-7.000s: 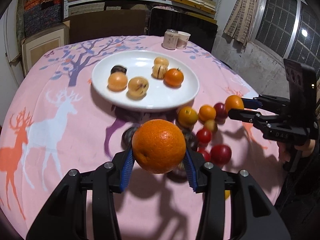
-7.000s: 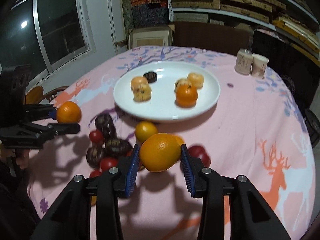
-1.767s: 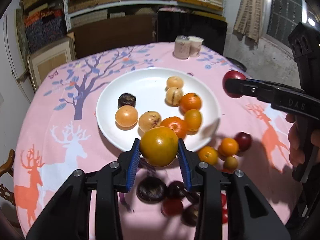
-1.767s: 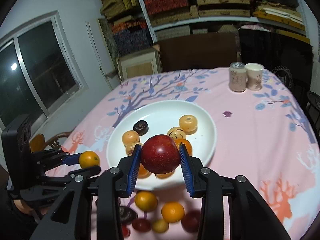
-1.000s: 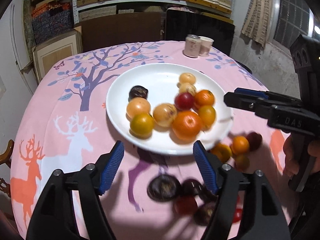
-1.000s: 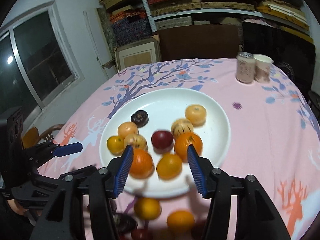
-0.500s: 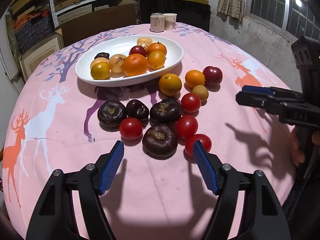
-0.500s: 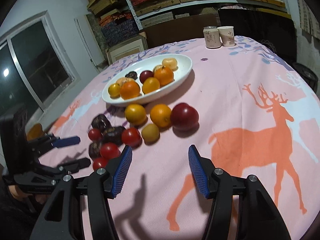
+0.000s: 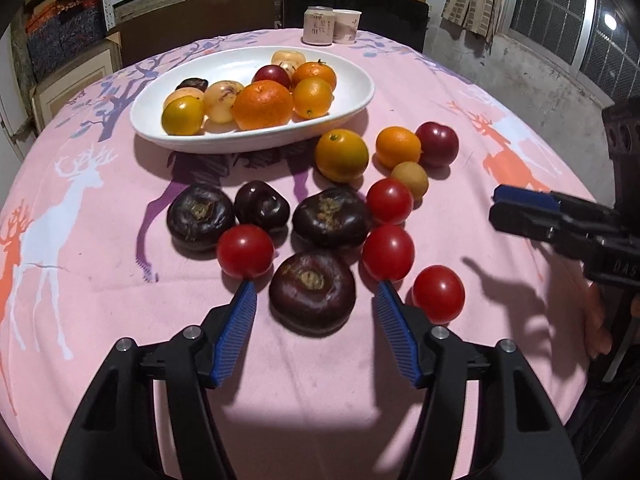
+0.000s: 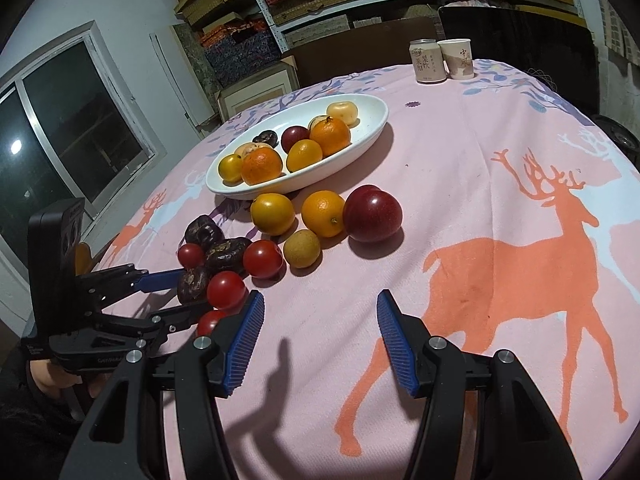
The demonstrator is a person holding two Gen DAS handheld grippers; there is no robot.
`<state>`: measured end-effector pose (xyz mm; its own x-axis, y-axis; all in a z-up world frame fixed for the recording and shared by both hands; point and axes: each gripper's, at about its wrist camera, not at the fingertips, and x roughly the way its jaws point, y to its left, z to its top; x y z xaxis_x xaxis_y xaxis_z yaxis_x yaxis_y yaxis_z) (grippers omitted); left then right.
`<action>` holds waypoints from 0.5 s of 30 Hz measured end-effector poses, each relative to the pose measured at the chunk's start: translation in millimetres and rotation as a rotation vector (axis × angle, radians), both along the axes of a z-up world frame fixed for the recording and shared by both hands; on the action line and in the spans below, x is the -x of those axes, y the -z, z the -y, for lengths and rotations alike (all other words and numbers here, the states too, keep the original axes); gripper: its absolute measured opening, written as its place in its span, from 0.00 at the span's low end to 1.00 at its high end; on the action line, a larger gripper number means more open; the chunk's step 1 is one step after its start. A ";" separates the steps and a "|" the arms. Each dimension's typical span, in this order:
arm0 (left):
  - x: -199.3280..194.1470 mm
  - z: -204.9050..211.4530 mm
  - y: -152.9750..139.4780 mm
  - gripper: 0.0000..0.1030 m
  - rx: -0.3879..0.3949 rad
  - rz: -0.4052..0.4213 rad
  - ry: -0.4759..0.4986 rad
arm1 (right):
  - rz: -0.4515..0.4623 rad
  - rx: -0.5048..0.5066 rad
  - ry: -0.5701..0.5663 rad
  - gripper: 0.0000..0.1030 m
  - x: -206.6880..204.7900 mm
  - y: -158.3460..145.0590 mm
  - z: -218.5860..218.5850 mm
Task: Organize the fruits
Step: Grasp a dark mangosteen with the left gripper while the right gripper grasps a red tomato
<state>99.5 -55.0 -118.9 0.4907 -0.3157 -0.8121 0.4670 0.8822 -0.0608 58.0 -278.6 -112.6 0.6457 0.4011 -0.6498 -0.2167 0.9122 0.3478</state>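
Note:
A white plate [image 9: 248, 146] [image 10: 296, 189] at the back holds several oranges, pale fruits, a plum and a dark fruit. In front of it loose fruit lies on the pink cloth: dark purple fruits, red tomatoes [image 9: 245, 251], two oranges [image 10: 323, 213] and a plum [image 10: 373, 213]. My left gripper [image 9: 314, 286] [image 10: 176, 296] straddles the nearest dark fruit [image 9: 313, 296]. Its jaws are closing, and the blue pads [image 9: 236, 328] stand clear of the fruit on both sides. My right gripper [image 10: 320, 296] [image 9: 494, 205] hovers open over bare cloth, short of the plum, with nothing between its fingers.
A can [image 9: 319, 26] and a paper cup [image 9: 347, 26] stand at the far edge of the round table. A tomato [image 9: 439, 293] lies just outside my left gripper's right finger. Shelves and boxes line the wall behind, and a window is to one side.
Both grippers have pulled back from the plate and come down low by the loose fruit. The left jaws have narrowed around the nearest dark fruit; the right gripper has hardly moved lately.

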 end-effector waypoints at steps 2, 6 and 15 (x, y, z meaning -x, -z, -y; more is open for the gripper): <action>-4.0 1.4 0.2 0.59 0.018 -0.008 0.003 | 0.002 -0.002 -0.002 0.57 1.3 0.4 0.1; -1.8 1.7 -2.9 0.40 0.021 0.003 -0.004 | 0.006 0.001 -0.008 0.57 2.3 0.0 -1.2; 33.5 -7.5 -9.9 0.40 0.021 0.047 0.004 | 0.056 0.090 -0.170 0.57 16.0 -6.3 -36.9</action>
<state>66.0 -47.5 -109.0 0.5266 -0.3349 -0.7814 0.4735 0.8789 -0.0576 42.0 -241.8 -106.3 0.6099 0.4492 -0.6529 -0.3869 0.8878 0.2493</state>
